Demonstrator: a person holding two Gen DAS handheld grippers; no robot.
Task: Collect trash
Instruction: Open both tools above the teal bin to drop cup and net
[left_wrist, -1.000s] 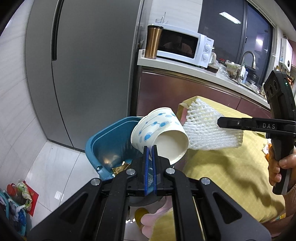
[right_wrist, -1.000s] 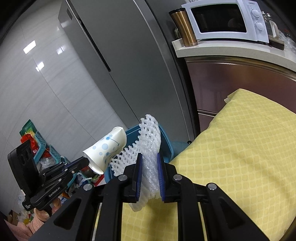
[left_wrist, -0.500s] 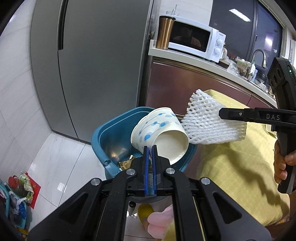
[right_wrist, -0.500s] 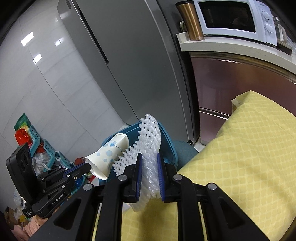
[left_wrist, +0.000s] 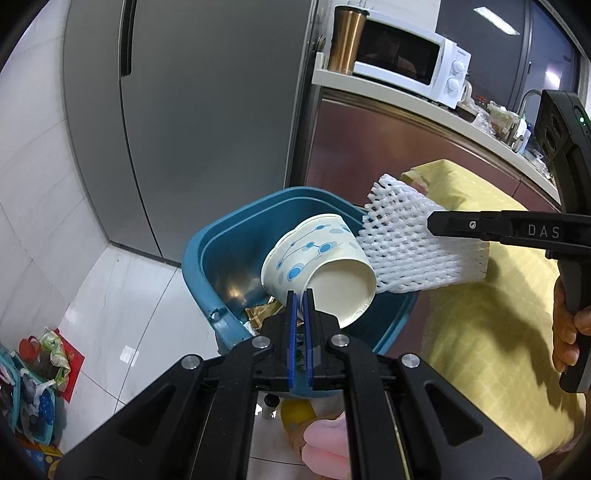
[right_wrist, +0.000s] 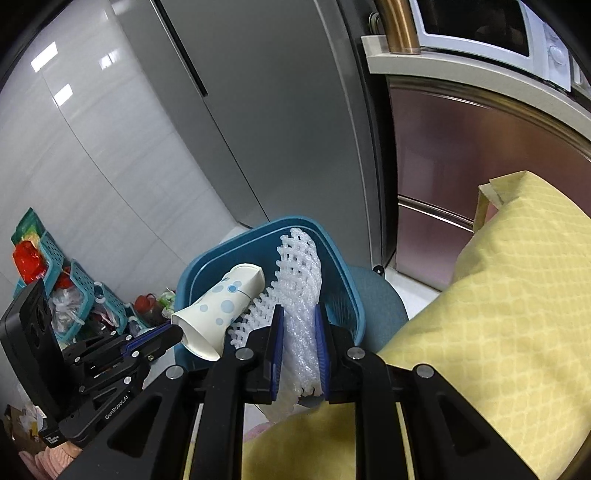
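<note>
Item: paper cup (left_wrist: 317, 266), rim being pinched by the left hand-held gripper (left_wrist: 300, 295) clamped on it, hanging mouth-back over the blue bin (left_wrist: 207, 258) for dropping. Foam net (right_wrist: 299, 295), right hand-held gripper (right_wrist: 298, 332) squeezing it, is likewise hovering above the bin's opening, beside the yellow-covered tabletop (right_wrist: 517, 314).

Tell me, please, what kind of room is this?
Most likely a home kitchen. A white microwave stands on a counter beside a tall grey refrigerator, and a faucet shows farther along. A blue bin stands on the tiled floor.
</note>
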